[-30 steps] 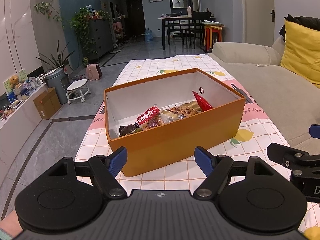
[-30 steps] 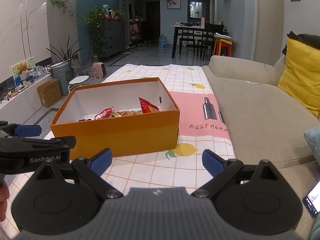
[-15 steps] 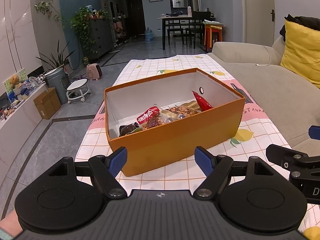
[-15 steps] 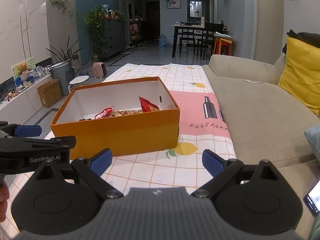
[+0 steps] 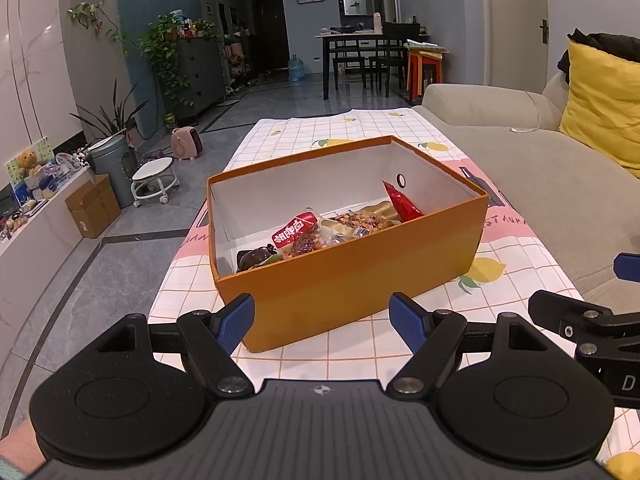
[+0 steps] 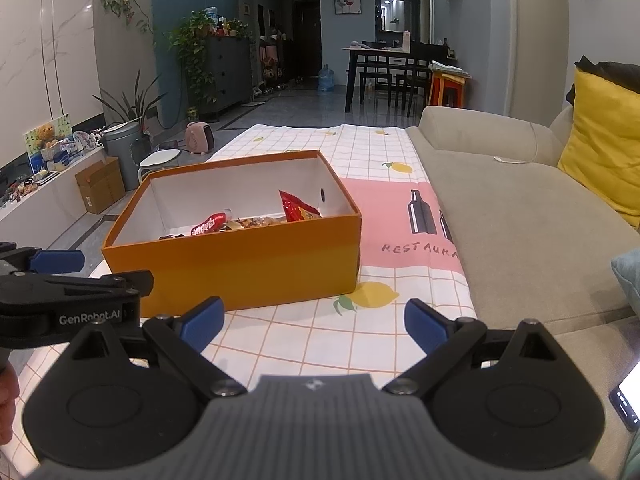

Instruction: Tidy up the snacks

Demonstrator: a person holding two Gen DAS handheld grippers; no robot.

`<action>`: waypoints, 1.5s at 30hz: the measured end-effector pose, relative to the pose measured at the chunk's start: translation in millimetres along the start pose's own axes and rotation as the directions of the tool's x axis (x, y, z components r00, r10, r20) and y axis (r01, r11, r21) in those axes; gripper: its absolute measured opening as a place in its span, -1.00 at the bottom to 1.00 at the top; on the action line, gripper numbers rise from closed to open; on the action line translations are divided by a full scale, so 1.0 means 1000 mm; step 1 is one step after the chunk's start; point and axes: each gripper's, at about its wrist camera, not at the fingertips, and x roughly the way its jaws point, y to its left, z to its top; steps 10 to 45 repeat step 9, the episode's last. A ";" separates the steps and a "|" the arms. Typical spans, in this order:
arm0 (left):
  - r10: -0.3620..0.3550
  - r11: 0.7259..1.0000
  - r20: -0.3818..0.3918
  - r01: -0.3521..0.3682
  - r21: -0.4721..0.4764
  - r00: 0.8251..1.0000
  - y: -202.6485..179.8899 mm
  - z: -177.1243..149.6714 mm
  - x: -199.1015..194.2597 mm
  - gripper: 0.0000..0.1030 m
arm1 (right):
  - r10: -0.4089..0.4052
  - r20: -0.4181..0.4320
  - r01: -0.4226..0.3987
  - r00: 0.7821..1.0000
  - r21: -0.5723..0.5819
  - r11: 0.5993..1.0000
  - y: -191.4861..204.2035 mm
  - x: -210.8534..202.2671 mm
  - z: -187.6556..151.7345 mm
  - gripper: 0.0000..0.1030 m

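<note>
Left wrist view: the left gripper (image 5: 322, 314) hangs just short of the box (image 5: 360, 276), its blue-padded fingers (image 5: 236, 318) spread wide with nothing between them. The box is an open orange carton with white inner walls and sharp, straight rims; it sits on a checked cloth (image 5: 348, 340) with lemon prints. The snacks (image 5: 320, 232) lie inside the box, bunched along its near wall: crinkly wrappers, one with a red label, and a red foil bag (image 5: 402, 204) tilted toward the box's right end. The far half of the box floor is bare. Right of the box, cloth stays open up to the sofa (image 5: 540, 184), a soft grey seat.

Right wrist view: the right gripper (image 6: 314, 322) is set back from the box (image 6: 240, 264) and to its right, fingers (image 6: 202, 322) wide apart and empty. Flat cloth (image 6: 320, 340) lies open between it and the box's near right corner. The left gripper's black body (image 6: 68, 304) sits at the box's near left corner.
</note>
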 end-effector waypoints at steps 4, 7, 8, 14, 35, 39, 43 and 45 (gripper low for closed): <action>0.000 1.000 0.005 0.000 -0.006 1.000 -0.001 0.000 -0.001 0.74 | 0.000 -0.001 0.000 1.000 -0.001 1.000 0.000 0.000 0.000 0.82; 0.008 1.000 0.008 -0.008 -0.006 1.000 -0.001 0.000 0.000 0.74 | 0.000 -0.004 0.000 1.000 0.000 1.000 0.000 0.001 -0.001 0.82; 0.009 1.000 0.009 -0.009 -0.010 1.000 -0.001 0.000 0.000 0.74 | 0.001 -0.005 -0.001 1.000 -0.001 1.000 0.000 0.001 -0.001 0.82; 0.007 1.000 0.010 -0.007 -0.011 1.000 -0.001 0.000 0.000 0.74 | 0.001 -0.006 -0.001 1.000 -0.002 1.000 0.000 0.002 -0.001 0.82; 0.007 1.000 0.010 -0.007 -0.011 1.000 -0.001 0.000 0.000 0.74 | 0.001 -0.006 -0.001 1.000 -0.002 1.000 0.000 0.002 -0.001 0.82; 0.007 1.000 0.010 -0.007 -0.011 1.000 -0.001 0.000 0.000 0.74 | 0.001 -0.006 -0.001 1.000 -0.002 1.000 0.000 0.002 -0.001 0.82; 0.007 1.000 0.010 -0.007 -0.011 1.000 -0.001 0.000 0.000 0.74 | 0.001 -0.006 -0.001 1.000 -0.002 1.000 0.000 0.002 -0.001 0.82; 0.007 1.000 0.010 -0.007 -0.011 1.000 -0.001 0.000 0.000 0.74 | 0.001 -0.006 -0.001 1.000 -0.002 1.000 0.000 0.002 -0.001 0.82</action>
